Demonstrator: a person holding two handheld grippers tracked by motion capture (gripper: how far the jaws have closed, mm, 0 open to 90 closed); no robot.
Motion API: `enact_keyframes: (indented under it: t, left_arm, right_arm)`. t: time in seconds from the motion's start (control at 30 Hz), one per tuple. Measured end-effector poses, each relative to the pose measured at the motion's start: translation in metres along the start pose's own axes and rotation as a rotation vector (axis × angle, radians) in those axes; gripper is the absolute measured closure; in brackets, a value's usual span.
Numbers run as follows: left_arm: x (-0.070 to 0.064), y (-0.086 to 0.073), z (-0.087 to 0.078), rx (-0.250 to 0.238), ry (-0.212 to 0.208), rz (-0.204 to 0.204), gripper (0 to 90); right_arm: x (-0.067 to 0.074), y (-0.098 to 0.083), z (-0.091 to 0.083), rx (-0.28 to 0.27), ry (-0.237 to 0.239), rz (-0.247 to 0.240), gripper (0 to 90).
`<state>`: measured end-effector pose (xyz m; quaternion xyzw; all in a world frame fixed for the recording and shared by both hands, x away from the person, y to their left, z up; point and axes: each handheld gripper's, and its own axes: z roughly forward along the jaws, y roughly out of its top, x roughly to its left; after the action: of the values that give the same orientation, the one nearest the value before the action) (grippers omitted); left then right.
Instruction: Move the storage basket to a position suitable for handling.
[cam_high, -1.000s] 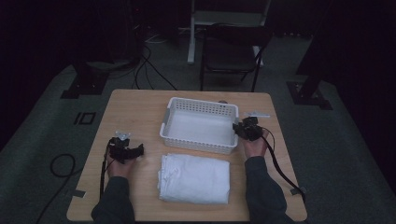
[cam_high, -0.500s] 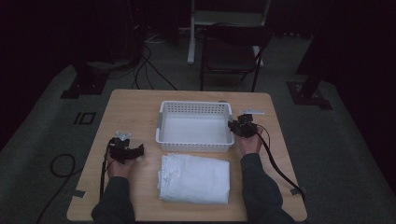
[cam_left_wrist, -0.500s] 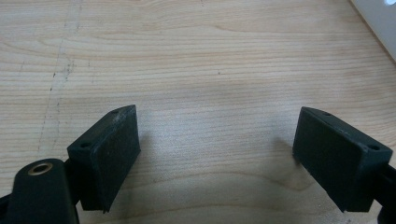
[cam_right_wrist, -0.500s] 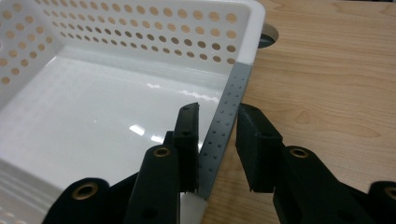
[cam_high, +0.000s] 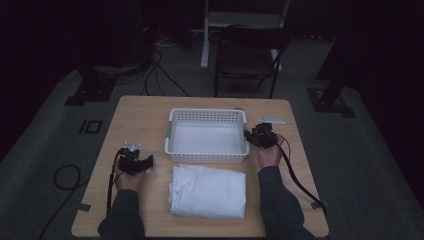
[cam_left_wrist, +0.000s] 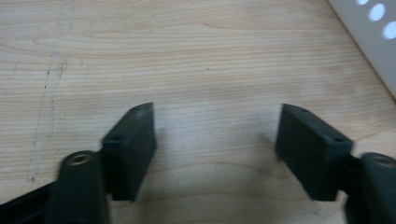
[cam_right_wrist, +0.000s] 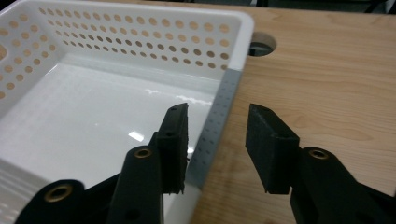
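The white perforated basket (cam_high: 207, 135) is sitting at centre frame on the wooden counter (cam_high: 145, 112). The right hand-held gripper (cam_high: 256, 136) is straddling the basket's right wall: one jaw inside, the other outside over the counter. Its jaws have just been opening, with the wall (cam_right_wrist: 219, 116) between them and a gap showing on the outer side. The left hand-held gripper (cam_high: 141, 163) is resting at lower left, well apart from the basket; its jaws have just been closing, standing apart over bare wood. A folded white cloth (cam_high: 207, 191) is lying just below the basket.
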<state>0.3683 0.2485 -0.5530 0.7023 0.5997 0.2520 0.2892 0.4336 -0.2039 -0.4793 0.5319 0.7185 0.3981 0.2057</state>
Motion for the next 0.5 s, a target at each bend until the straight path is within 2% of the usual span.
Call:
enact_keyframes:
  t: [0.1, 0.17, 0.23, 0.33, 0.5]
  left_arm:
    - [-0.002, 0.0, -0.002, 0.003, -0.004, 0.007, 34.5]
    - [-0.003, 0.0, -0.003, 0.003, -0.015, -0.004, 34.5]
    - [-0.003, 0.0, -0.006, -0.006, -0.027, -0.01, 34.4]
    - [-0.003, 0.001, -0.009, -0.021, -0.038, -0.01, 33.3]
    - [-0.003, 0.0, -0.009, -0.01, -0.042, -0.017, 31.2]
  right_arm:
    - [-0.002, -0.002, -0.009, -0.012, -0.005, -0.002, 55.0]
    - [-0.005, -0.005, -0.019, -0.013, -0.013, 0.009, 52.0]
    - [-0.005, -0.008, -0.024, -0.004, -0.008, -0.001, 49.5]
    - [-0.004, -0.012, -0.03, 0.004, 0.005, -0.01, 44.3]
    - [0.002, -0.017, -0.038, 0.009, 0.016, -0.038, 37.8]
